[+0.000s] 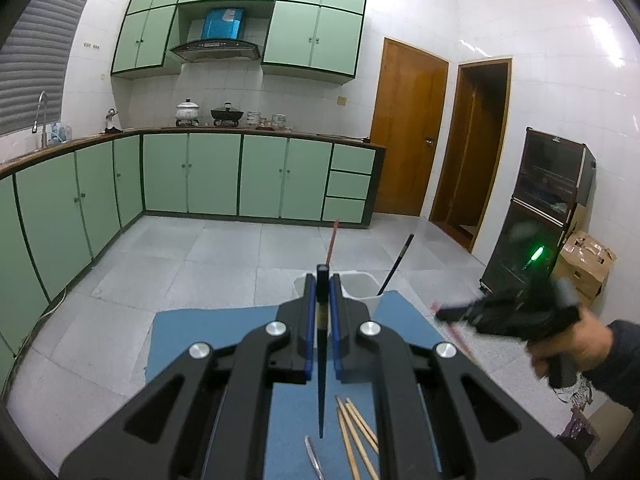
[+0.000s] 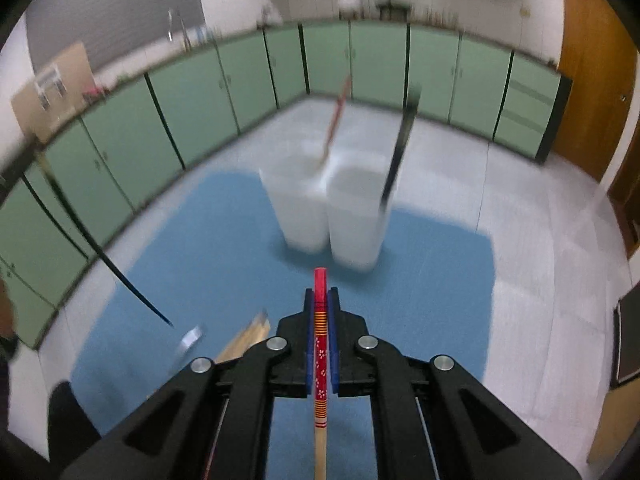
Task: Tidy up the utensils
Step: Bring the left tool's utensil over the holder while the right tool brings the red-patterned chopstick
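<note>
My left gripper (image 1: 322,280) is shut on a black chopstick (image 1: 321,380), held above the blue mat (image 1: 192,344), tip pointing back toward the camera. My right gripper (image 2: 321,294) is shut on a red-topped chopstick (image 2: 320,352); it also shows at the right of the left wrist view (image 1: 508,314). Two white holder cups (image 2: 304,208) (image 2: 356,216) stand side by side on the mat (image 2: 440,280). One holds a red chopstick (image 2: 336,120), the other a black one (image 2: 400,152). The right wrist view is blurred.
Several wooden chopsticks (image 1: 356,436) and a metal utensil (image 1: 314,458) lie on the mat. They also show in the right wrist view: chopsticks (image 2: 244,342), metal utensil (image 2: 188,342). Green kitchen cabinets (image 1: 192,172) line the walls. A dark appliance cabinet (image 1: 536,216) and a cardboard box (image 1: 584,264) stand right.
</note>
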Demonstrator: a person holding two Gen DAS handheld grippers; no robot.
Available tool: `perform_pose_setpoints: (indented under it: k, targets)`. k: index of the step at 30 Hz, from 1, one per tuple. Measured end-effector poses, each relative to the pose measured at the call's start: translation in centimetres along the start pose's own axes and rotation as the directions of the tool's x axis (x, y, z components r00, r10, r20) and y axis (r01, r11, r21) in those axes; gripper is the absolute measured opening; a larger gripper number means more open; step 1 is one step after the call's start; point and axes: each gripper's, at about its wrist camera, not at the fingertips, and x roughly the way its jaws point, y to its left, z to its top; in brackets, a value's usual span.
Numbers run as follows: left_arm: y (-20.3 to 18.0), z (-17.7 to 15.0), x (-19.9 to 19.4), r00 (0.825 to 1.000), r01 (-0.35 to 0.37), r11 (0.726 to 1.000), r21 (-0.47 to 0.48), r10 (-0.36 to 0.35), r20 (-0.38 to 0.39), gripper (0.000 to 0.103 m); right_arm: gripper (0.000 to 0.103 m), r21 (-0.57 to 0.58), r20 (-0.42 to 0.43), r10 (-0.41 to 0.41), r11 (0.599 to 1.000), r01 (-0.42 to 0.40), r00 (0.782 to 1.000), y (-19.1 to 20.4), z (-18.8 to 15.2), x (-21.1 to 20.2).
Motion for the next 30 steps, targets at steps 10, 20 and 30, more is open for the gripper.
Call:
perform_pose_setpoints:
  k: [10, 20, 30]
  targets:
    - [-1.8, 3.3, 1.9, 0.999, 0.034, 0.999, 0.017, -0.034, 0.0, 0.006, 0.006, -0.024, 0.243, 0.06, 0.998, -0.056, 0.968, 1.6, 6.0, -3.7]
    - [-2.1, 7.8, 5.8, 0.997, 0.016, 1.0, 0.02, -0.018, 0.081, 0.006, 0.006, 0.056, 0.551, -0.11, 0.994, 0.095, 0.827, 1.0, 11.0, -0.1]
    - [-0.8, 12.3, 11.3, 0.99, 0.015, 0.999, 0.03, -0.019, 0.142, 0.006, 0.006, 0.131, 0.663, -0.213, 0.977, 0.169, 0.718, -0.4, 14.6, 4.4]
